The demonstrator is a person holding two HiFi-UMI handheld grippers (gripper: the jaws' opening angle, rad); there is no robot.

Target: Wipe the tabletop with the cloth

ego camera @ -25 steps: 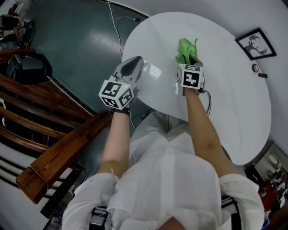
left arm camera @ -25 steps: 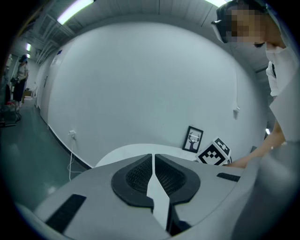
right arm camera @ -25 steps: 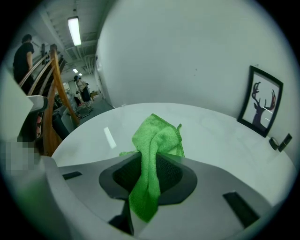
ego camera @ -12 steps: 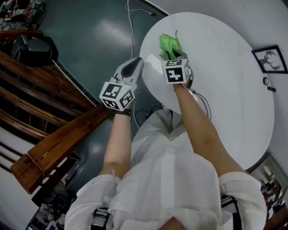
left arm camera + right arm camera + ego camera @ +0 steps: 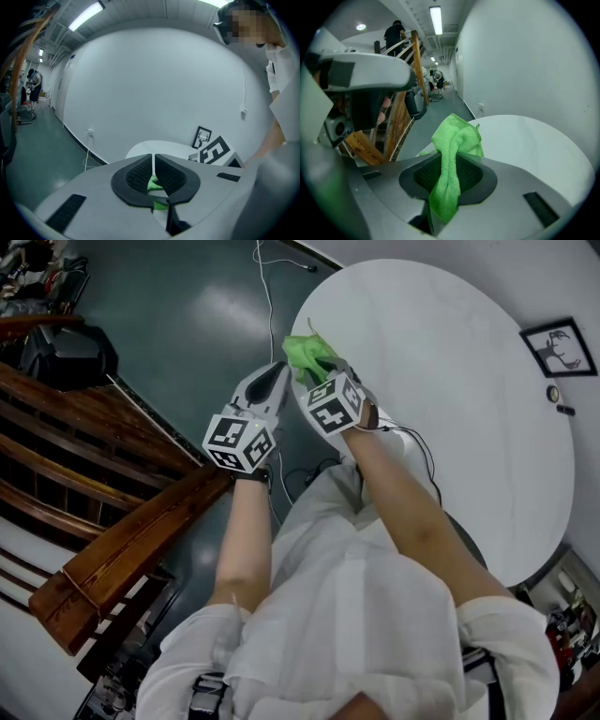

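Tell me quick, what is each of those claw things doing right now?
Left gripper: closed, empty.
Right gripper: closed on the green cloth.

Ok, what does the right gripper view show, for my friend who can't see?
The right tongs are shut on a bunched green cloth, with a round white table just beyond it. A wooden stair railing stands at the left.
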